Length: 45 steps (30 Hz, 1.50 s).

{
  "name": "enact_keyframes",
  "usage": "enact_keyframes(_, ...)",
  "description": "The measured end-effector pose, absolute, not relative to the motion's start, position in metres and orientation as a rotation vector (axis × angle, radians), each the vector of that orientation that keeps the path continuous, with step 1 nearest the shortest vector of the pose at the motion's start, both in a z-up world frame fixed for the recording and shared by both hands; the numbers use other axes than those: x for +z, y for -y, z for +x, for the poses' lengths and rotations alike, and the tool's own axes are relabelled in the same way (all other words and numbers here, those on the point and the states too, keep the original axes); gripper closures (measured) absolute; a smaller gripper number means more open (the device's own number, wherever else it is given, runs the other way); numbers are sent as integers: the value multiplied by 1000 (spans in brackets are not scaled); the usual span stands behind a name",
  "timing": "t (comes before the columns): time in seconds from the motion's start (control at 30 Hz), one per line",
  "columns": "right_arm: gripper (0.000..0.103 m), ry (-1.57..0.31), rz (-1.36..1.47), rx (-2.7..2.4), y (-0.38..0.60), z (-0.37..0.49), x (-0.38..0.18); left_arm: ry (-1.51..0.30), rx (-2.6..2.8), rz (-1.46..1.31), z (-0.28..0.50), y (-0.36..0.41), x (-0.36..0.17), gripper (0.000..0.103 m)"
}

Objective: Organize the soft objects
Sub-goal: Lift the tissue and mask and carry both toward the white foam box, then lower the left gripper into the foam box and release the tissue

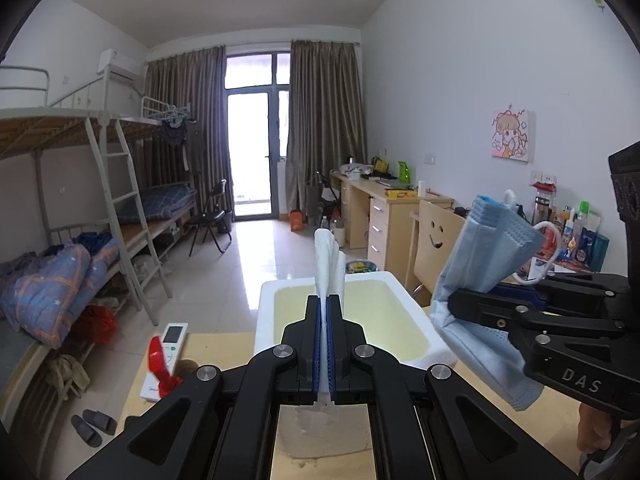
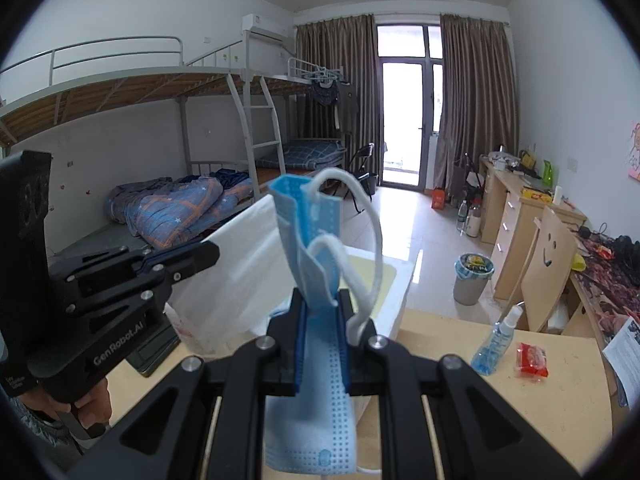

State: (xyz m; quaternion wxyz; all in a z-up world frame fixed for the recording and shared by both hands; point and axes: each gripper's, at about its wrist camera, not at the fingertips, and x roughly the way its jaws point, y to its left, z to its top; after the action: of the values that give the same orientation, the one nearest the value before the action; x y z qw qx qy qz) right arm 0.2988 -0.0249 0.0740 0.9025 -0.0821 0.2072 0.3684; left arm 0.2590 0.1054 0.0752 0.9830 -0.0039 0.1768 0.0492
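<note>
Pleated blue face mask (image 2: 316,280) sticks up toward twelve o'clock, clamped in my right gripper (image 2: 322,312); my left gripper (image 1: 324,320) pinches folded white tissue (image 1: 329,264).

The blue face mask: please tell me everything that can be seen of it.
The blue face mask looks like a thin, pleated disposable one, light blue with a dotted embossed edge and white elastic ear loops. It is folded lengthwise and limp. The right gripper is shut on its middle, so one end stands up and the other hangs below the jaws. It is held in the air above the table, next to the white foam box.
</note>
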Motion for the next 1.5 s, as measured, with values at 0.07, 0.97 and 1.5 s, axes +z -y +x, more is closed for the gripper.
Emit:
enact_keyframes(0.07, 85, -441, -168, 762, 21, 307, 73, -359, 95, -8, 264, -103, 75, 100)
enact_keyframes(0.97, 85, -472, -161, 650, 40, 327, 75, -452, 51, -9, 329, -98, 63, 92)
enact_keyframes(1.5, 85, -466, -148, 656, 41, 327, 79, -370, 142, 1, 304, -103, 73, 1)
